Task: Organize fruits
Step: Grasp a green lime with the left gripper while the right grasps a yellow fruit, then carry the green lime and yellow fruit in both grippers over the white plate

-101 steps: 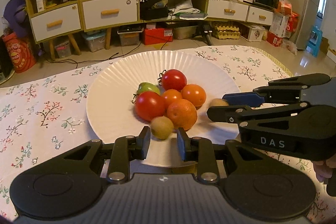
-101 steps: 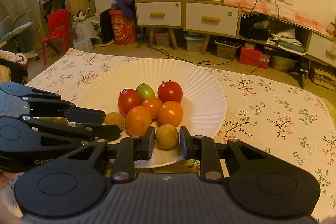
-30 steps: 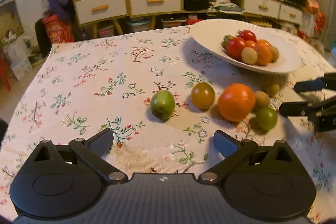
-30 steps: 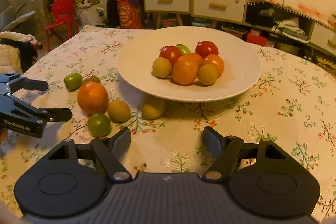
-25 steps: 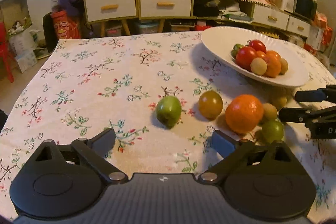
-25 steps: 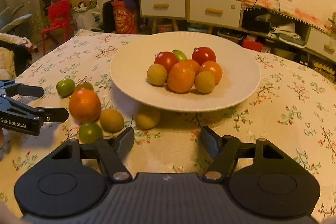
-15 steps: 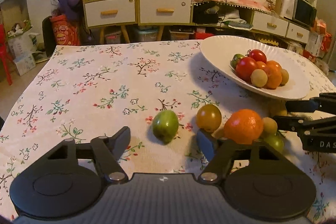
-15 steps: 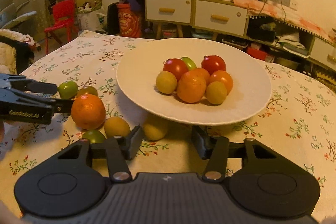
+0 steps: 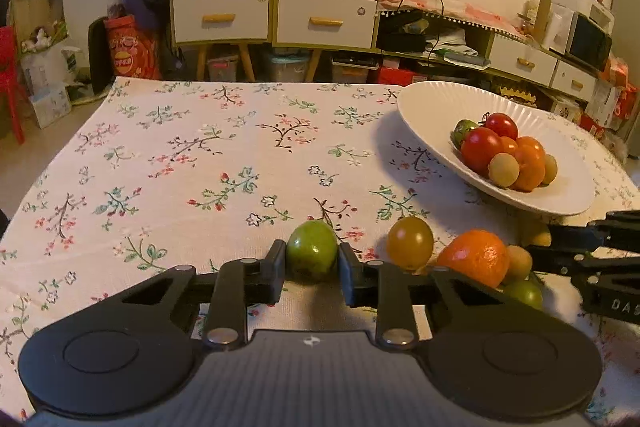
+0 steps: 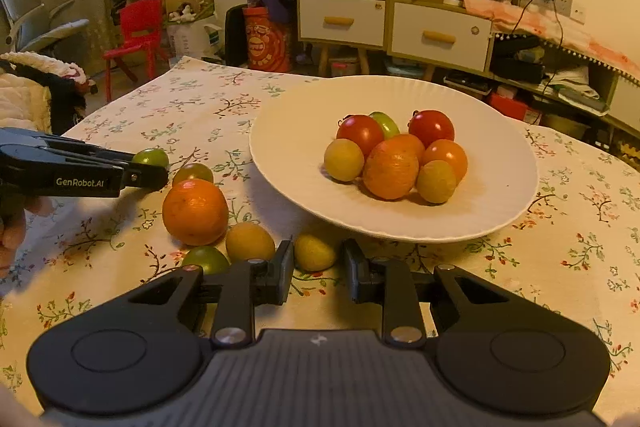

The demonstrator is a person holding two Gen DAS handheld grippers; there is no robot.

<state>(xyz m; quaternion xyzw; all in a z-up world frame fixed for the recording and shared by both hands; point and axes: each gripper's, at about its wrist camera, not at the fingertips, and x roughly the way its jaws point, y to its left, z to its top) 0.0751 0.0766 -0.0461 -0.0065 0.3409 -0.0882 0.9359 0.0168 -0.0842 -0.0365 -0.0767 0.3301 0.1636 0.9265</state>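
Left claw (image 9: 312, 269) is clamped on a round green fruit (image 9: 313, 250) resting on the floral-clothed surface (image 9: 192, 163). Right claw (image 10: 318, 269) is clamped on a small yellow fruit (image 10: 314, 251) beside the white ribbed plate (image 10: 500, 195).

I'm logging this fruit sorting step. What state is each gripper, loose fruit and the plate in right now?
left gripper: shut on the green fruit, on the cloth.
right gripper: shut on the yellow fruit, beside the plate's near edge.
orange: loose on the cloth.
plate: upright, holding a pile of fruit.
red tomato: in the pile on the plate.
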